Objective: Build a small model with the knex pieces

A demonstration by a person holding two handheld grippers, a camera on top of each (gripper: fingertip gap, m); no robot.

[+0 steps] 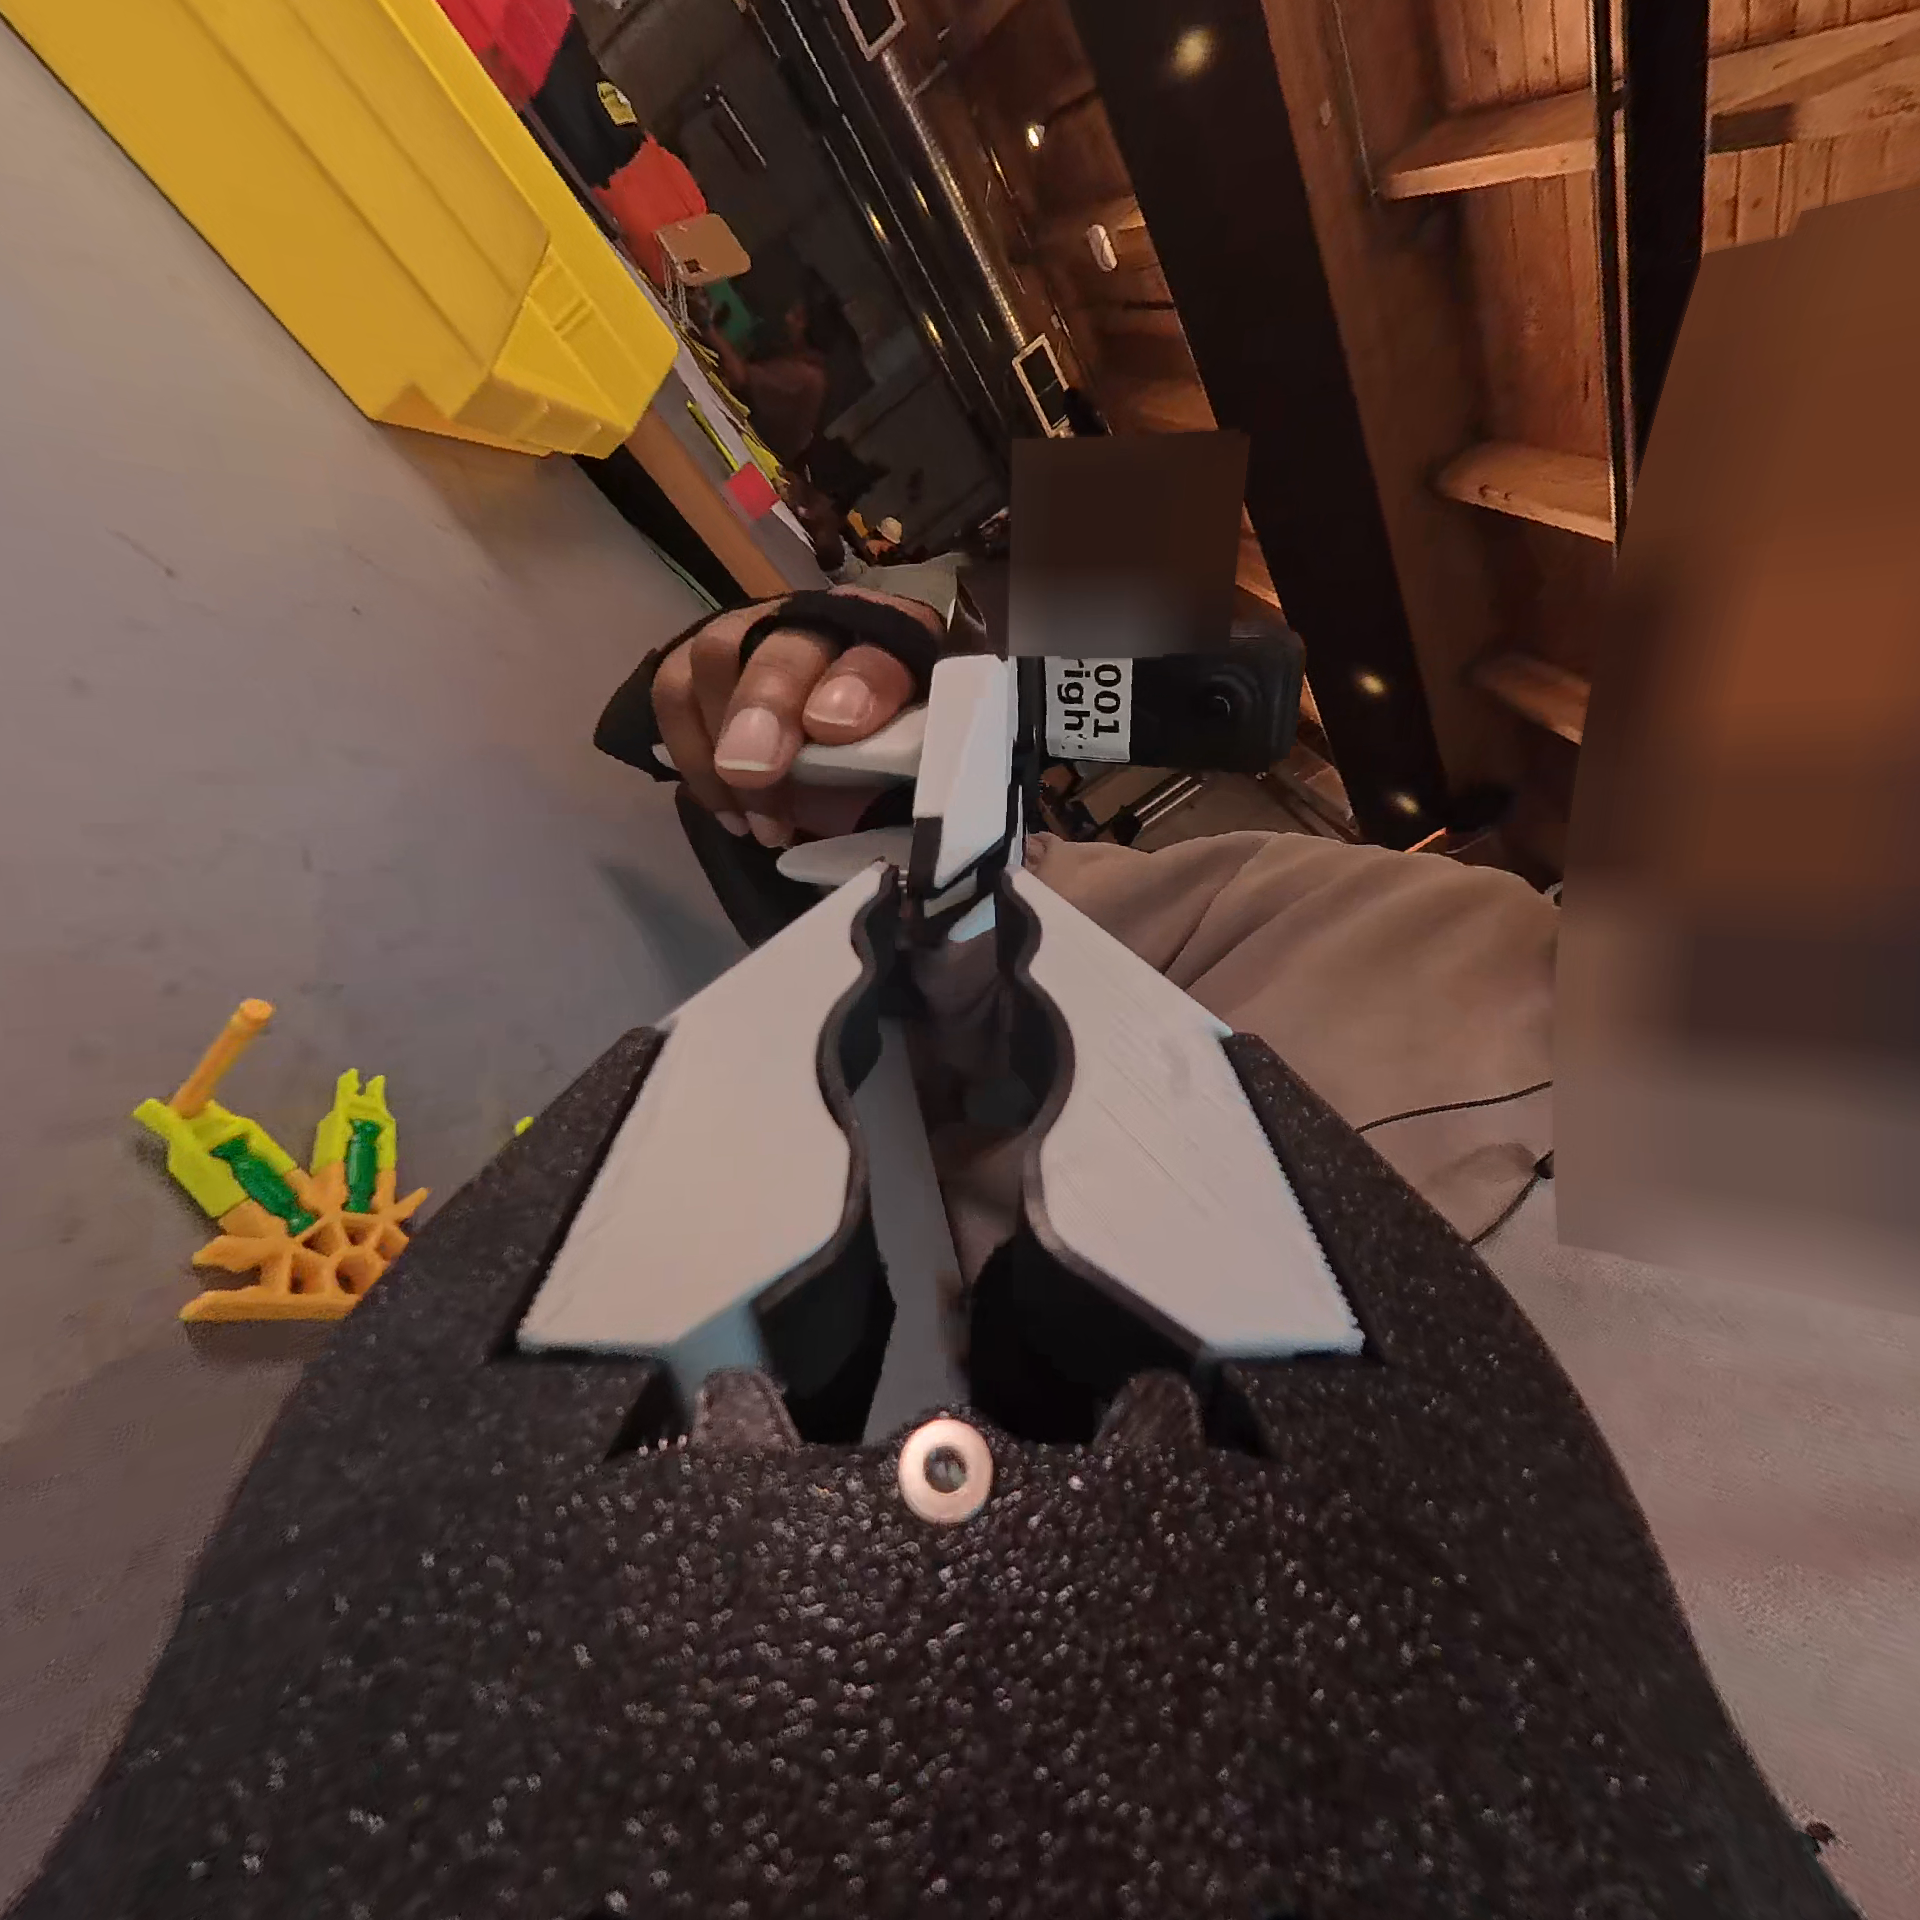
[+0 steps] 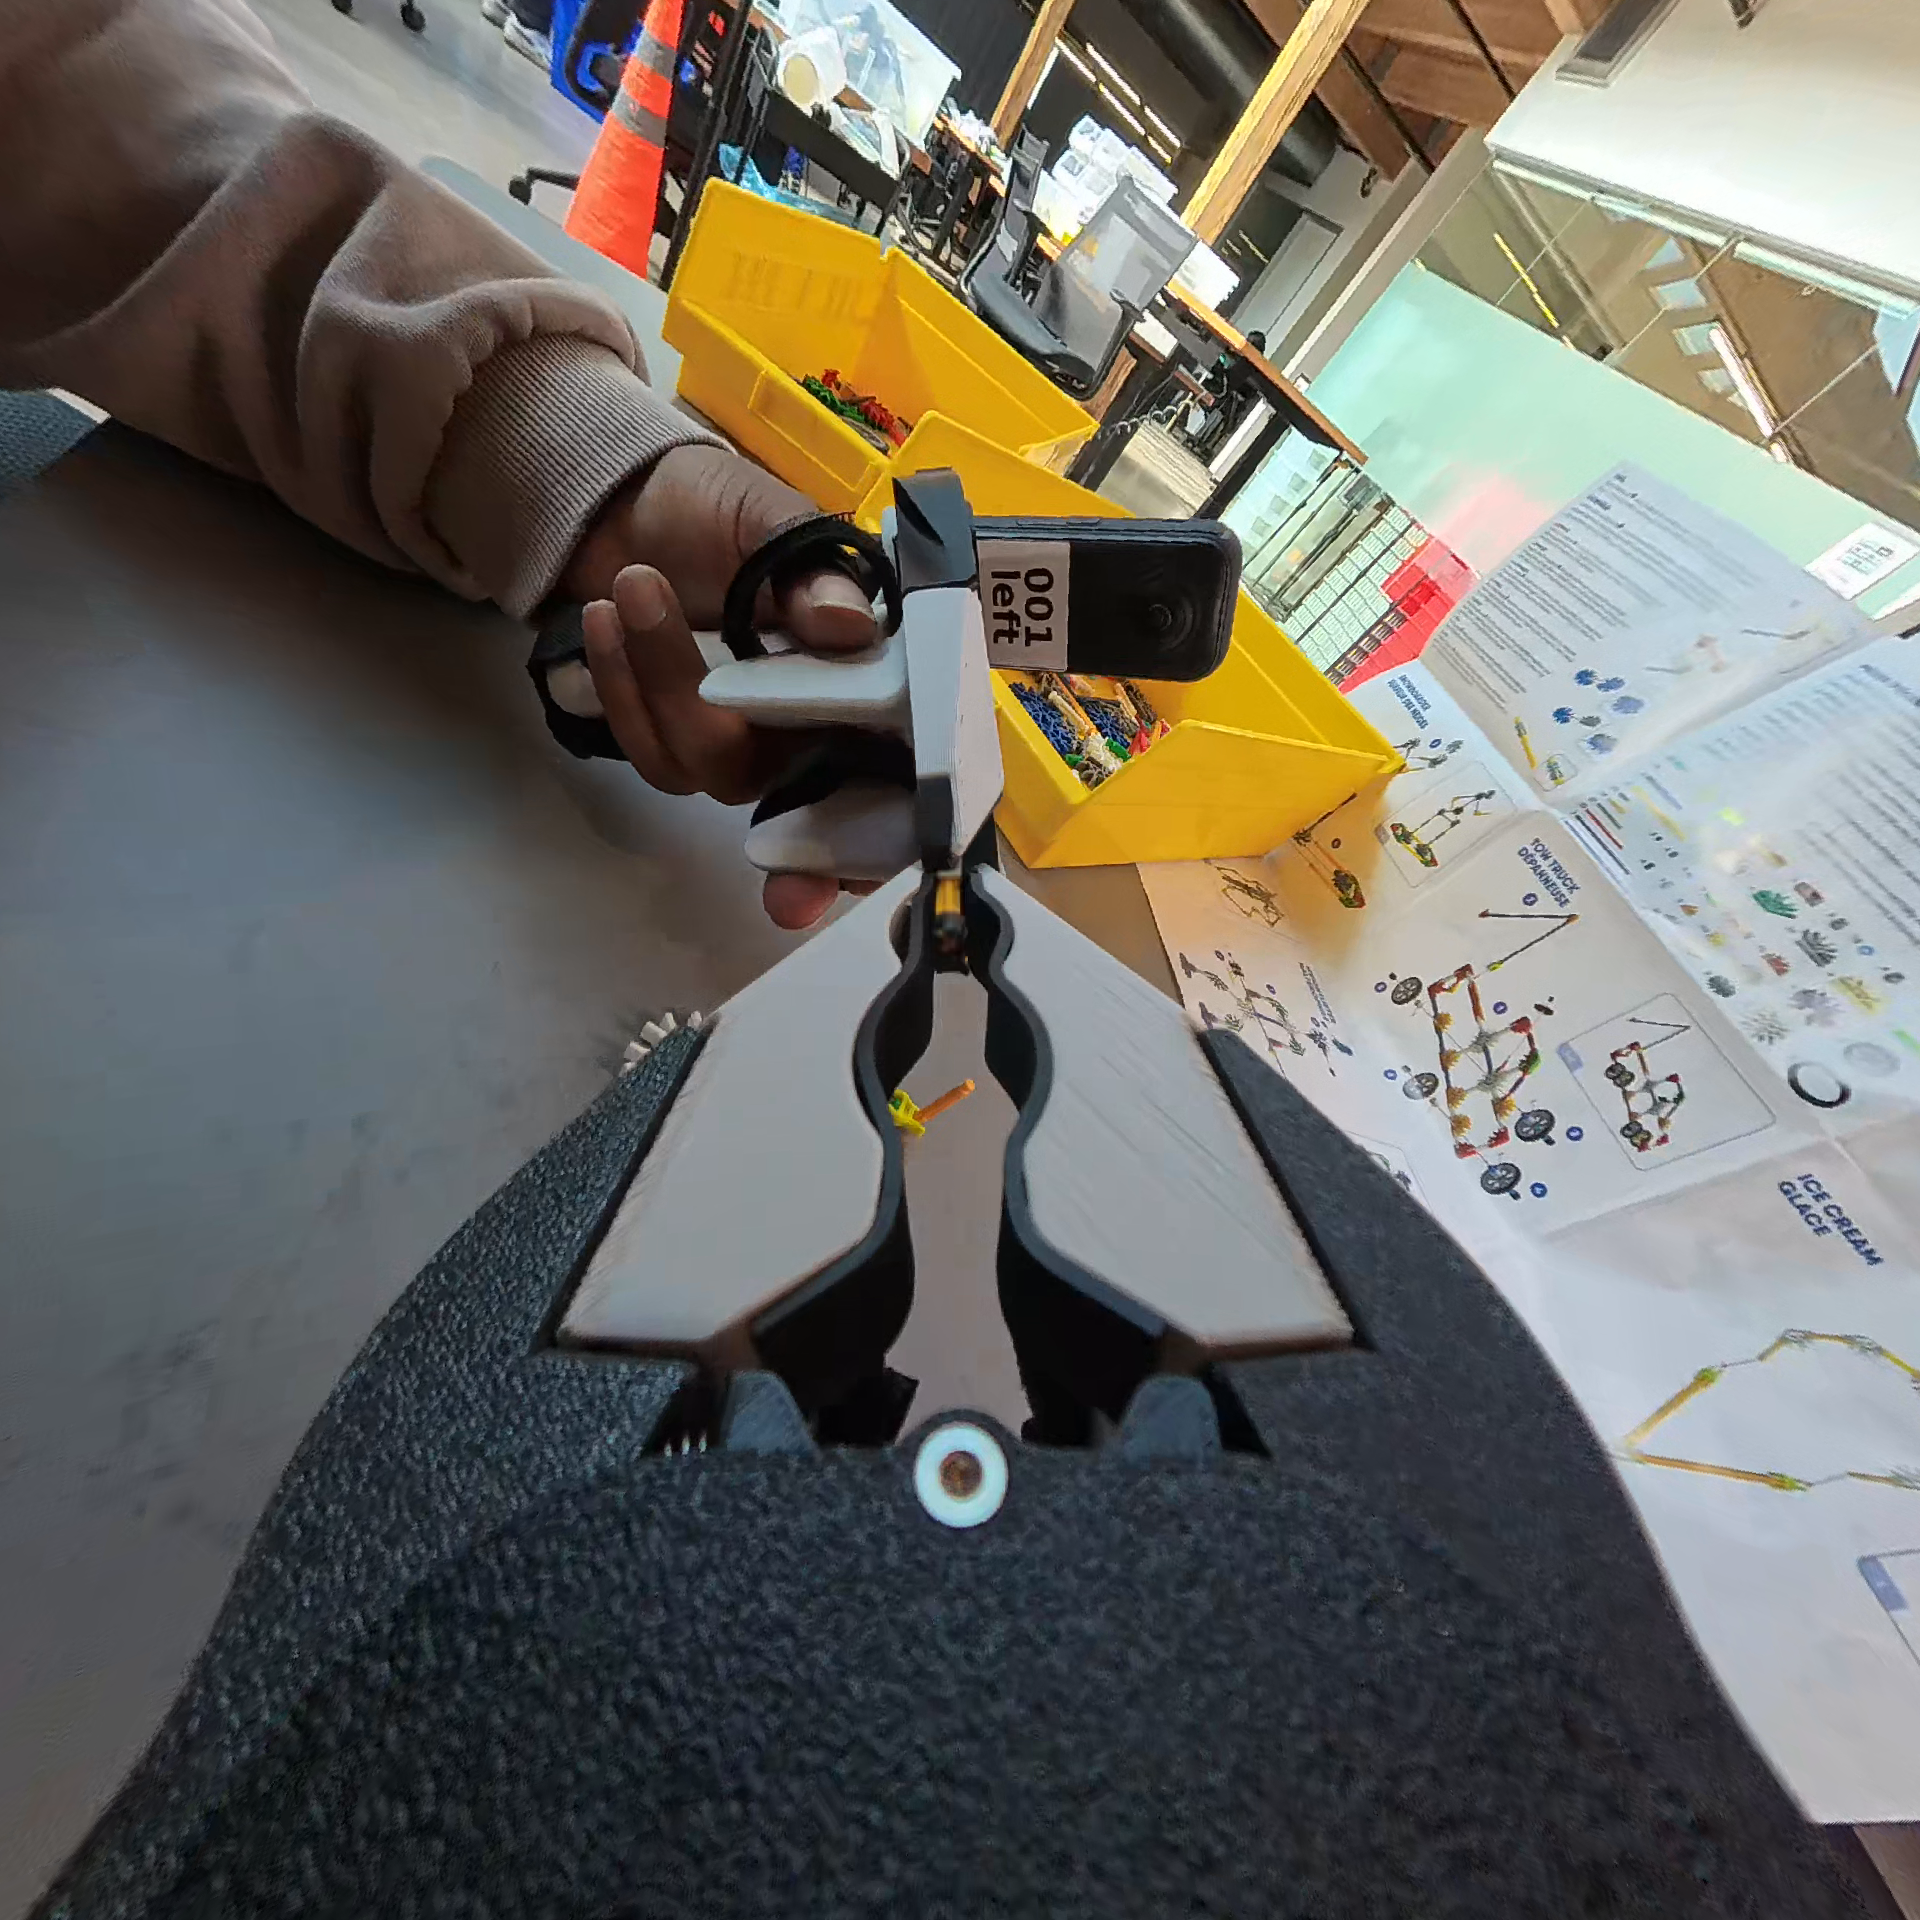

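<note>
My right gripper point(image 2: 950, 883) is shut on a short yellow rod piece point(image 2: 947, 912) and holds it above the grey table. My left gripper point(image 1: 945, 883) meets it tip to tip, turned a quarter turn to it. Its fingers are closed to a narrow gap around the far end of the same piece, which is mostly hidden in the left wrist view. A hand holds each gripper: the right gripper point(image 1: 961, 914) shows ahead in the left wrist view, and the left gripper point(image 2: 951, 857) in the right wrist view. A small assembly of orange, green and yellow parts point(image 1: 301, 1216) lies on the table below.
Two yellow bins point(image 2: 1195, 800) with several small coloured parts stand beyond the grippers, and one bin shows in the left wrist view point(image 1: 343, 208). A large printed instruction sheet point(image 2: 1558, 1039) covers the table at the right. A white toothed part point(image 2: 665, 1034) lies by my right gripper's left finger. Both grippers' tips are close together, under 4 cm apart.
</note>
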